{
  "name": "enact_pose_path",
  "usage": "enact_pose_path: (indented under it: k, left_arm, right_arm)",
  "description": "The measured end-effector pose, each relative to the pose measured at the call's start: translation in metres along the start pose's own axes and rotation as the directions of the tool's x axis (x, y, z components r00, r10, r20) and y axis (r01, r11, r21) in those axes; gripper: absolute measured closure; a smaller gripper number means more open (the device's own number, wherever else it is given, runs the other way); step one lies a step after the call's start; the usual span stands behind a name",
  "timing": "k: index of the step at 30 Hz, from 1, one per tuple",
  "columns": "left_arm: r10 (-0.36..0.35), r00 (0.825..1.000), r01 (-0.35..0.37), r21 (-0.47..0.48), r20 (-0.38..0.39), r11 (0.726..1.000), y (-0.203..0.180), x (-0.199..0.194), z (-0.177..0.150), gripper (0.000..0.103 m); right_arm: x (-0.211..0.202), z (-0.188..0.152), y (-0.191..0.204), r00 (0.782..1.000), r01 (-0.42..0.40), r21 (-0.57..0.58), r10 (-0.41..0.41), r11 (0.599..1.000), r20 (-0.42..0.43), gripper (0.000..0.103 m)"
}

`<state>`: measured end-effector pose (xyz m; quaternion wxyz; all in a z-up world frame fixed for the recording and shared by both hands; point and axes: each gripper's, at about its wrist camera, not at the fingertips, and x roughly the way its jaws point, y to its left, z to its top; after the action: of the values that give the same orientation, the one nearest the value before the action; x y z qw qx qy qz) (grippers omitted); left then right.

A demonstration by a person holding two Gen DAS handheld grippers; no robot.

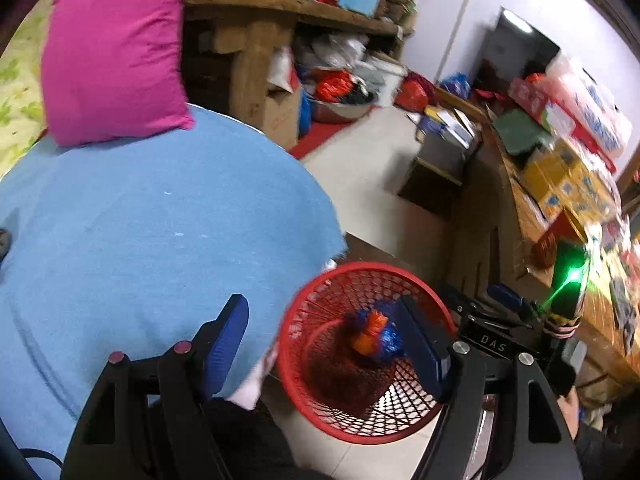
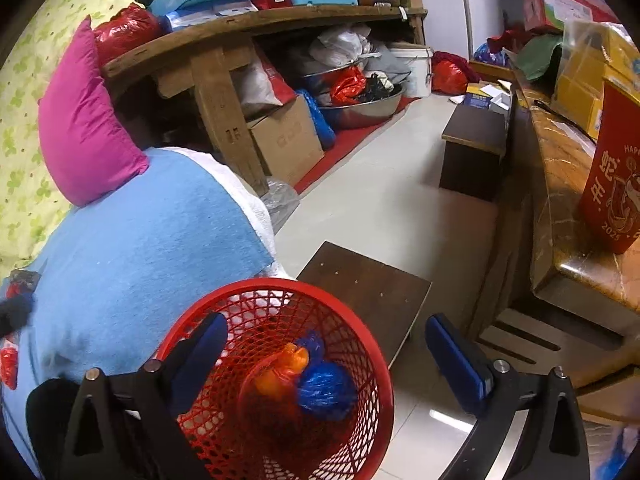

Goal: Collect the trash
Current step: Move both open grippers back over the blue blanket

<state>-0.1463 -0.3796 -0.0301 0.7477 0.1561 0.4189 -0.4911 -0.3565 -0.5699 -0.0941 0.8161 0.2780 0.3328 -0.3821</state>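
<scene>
A red mesh basket (image 1: 362,270) stands on the floor beside a seat covered in blue cloth (image 1: 140,220). A crumpled orange and blue plastic bundle (image 1: 372,336) shows blurred inside the basket, next to the right finger of my left gripper (image 1: 324,344). That gripper is open above the basket's left side, with nothing pressed between its pads. In the right wrist view an orange bag (image 2: 282,368) and a blue bag (image 2: 326,390) lie in the basket (image 2: 280,285). My right gripper (image 2: 330,360) hangs wide open over them, holding nothing.
A low dark wooden stool (image 2: 368,280) stands right behind the basket. A pink pillow (image 2: 80,120) rests on the blue cloth (image 2: 140,240), and small red items (image 2: 9,364) lie at its left edge. A cluttered wooden bench (image 2: 224,40) and a marble counter (image 2: 560,208) border the pale floor.
</scene>
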Motion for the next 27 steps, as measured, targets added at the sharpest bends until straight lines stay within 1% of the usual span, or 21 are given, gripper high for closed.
enact_pose_path:
  k: [4,7,8,11,12,15,16,17,20,22,24,27]
  left_arm:
    - [0.045,0.997,-0.041,-0.072,0.059,0.997,0.033,-0.027,-0.004,0.027]
    - [0.081,0.992,-0.066,-0.153,0.095,0.986,0.063,-0.049,-0.010,0.027]
    - [0.091,0.990,-0.070,-0.190,0.107,0.979,0.075,-0.057,-0.014,0.027]
    - [0.126,0.984,-0.090,-0.259,0.128,0.962,0.098,-0.075,-0.022,0.027]
    - [0.135,0.981,-0.093,-0.276,0.137,0.957,0.103,-0.080,-0.024,0.027]
    - [0.163,0.969,-0.084,-0.369,0.188,0.926,0.126,-0.101,-0.030,0.026]
    - [0.180,0.960,-0.076,-0.418,0.216,0.905,0.135,-0.111,-0.031,0.025]
    - [0.190,0.955,-0.073,-0.438,0.229,0.896,0.140,-0.116,-0.033,0.024]
    - [0.253,0.932,-0.092,-0.509,0.258,0.856,0.156,-0.133,-0.037,0.022]
    - [0.285,0.919,-0.100,-0.538,0.274,0.837,0.162,-0.142,-0.039,0.022]
    - [0.327,0.900,-0.116,-0.564,0.289,0.818,0.169,-0.155,-0.044,0.021]
    - [0.399,0.869,-0.158,-0.600,0.293,0.785,0.185,-0.173,-0.051,0.019]
  right_arm:
    - [0.006,-0.004,0.003,0.998,0.024,-0.022,-0.022,0.999,0.059,0.003]
    - [0.014,-0.009,0.005,0.993,0.032,-0.036,-0.027,0.999,0.117,0.003]
    - [0.019,-0.011,0.006,0.992,0.041,-0.036,-0.037,0.999,0.117,0.003]
    - [0.030,-0.014,0.009,0.992,0.043,-0.029,-0.039,0.999,0.117,0.003]
    - [0.031,-0.014,0.014,0.990,0.062,-0.049,-0.055,0.997,0.127,0.003]
    - [0.029,-0.012,0.024,0.989,0.057,-0.099,-0.043,0.993,0.145,0.002]
    - [0.030,-0.013,0.026,0.989,0.064,-0.121,-0.046,0.991,0.143,0.001]
    - [0.031,-0.013,0.026,0.989,0.071,-0.129,-0.054,0.989,0.136,0.001]
    - [0.029,-0.011,0.015,0.990,0.088,-0.091,-0.077,0.992,0.118,0.001]
    - [0.023,-0.009,0.010,0.988,0.109,-0.071,-0.099,0.992,0.122,0.001]
    - [0.009,-0.002,0.007,0.983,0.121,-0.063,-0.110,0.991,0.149,0.001]
    - [-0.014,0.011,0.017,0.976,0.103,-0.075,-0.087,0.992,0.199,0.000]
